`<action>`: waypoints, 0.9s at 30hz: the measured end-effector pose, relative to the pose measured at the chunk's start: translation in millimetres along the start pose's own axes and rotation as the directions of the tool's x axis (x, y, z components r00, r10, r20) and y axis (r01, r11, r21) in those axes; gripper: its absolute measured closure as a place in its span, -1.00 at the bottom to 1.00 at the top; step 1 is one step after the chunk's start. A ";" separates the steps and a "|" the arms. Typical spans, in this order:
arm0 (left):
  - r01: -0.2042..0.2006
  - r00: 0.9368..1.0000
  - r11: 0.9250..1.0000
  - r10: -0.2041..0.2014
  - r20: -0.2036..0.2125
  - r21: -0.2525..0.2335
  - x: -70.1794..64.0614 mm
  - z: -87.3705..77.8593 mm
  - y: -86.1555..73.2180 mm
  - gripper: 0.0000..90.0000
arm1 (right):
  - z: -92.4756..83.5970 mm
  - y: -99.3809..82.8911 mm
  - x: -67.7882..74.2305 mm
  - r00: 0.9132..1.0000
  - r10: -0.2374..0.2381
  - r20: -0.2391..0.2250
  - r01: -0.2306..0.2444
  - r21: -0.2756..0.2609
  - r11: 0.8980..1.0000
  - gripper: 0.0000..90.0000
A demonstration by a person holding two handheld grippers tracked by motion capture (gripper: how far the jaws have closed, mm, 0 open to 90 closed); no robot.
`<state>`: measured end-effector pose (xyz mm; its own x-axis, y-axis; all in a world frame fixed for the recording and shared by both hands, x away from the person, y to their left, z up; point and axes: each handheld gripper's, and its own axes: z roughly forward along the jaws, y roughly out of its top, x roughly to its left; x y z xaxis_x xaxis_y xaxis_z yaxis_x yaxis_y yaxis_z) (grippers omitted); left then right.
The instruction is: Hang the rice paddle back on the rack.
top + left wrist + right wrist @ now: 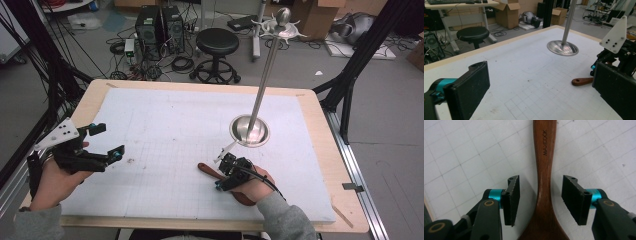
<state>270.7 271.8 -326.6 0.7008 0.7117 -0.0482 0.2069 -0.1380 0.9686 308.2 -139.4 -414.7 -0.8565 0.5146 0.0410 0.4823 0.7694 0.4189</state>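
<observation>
A brown wooden spoon [207, 170] lies flat on the white gridded mat [175, 130] at the front right. My right gripper [223, 182] points down over it. In the right gripper view the spoon's neck [545, 170] runs between the two black pads with a gap on each side, so the right gripper [541, 180] is open around it and not pressing on it. My left gripper [109, 141] is held at the mat's left edge, open and with nothing between its jaws. The left gripper view looks across the mat between its jaws to the spoon's handle end [581, 81].
A tall metal stand with a round dish base [249, 131] and hooks at its top [280, 25] rises just behind the right hand. The mat lies on a wooden table [320, 150]. A black stool [216, 42], computer towers and cables are on the floor beyond.
</observation>
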 end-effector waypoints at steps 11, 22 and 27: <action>0.000 1.000 1.000 0.000 -0.004 -0.001 0.2 -2.1 0.1 -0.96 | -0.2 2.5 0.6 1.000 -0.010 0.022 0.009 0.029 1.000 0.23; 0.004 1.000 1.000 -0.004 -0.005 -0.007 0.9 -4.9 0.4 -0.96 | -0.4 8.4 0.0 0.999 -0.028 0.022 0.026 0.089 0.996 0.36; 0.005 1.000 1.000 -0.005 -0.010 -0.007 1.9 -7.0 0.1 -0.96 | -0.9 8.0 -1.7 1.000 -0.024 0.018 0.022 0.087 0.996 0.46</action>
<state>267.2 278.1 -324.9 0.6928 0.7194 -0.0506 0.2057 -0.1300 0.9699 313.3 -134.5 -410.6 -0.8641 0.5030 0.0143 0.4774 0.8104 0.3396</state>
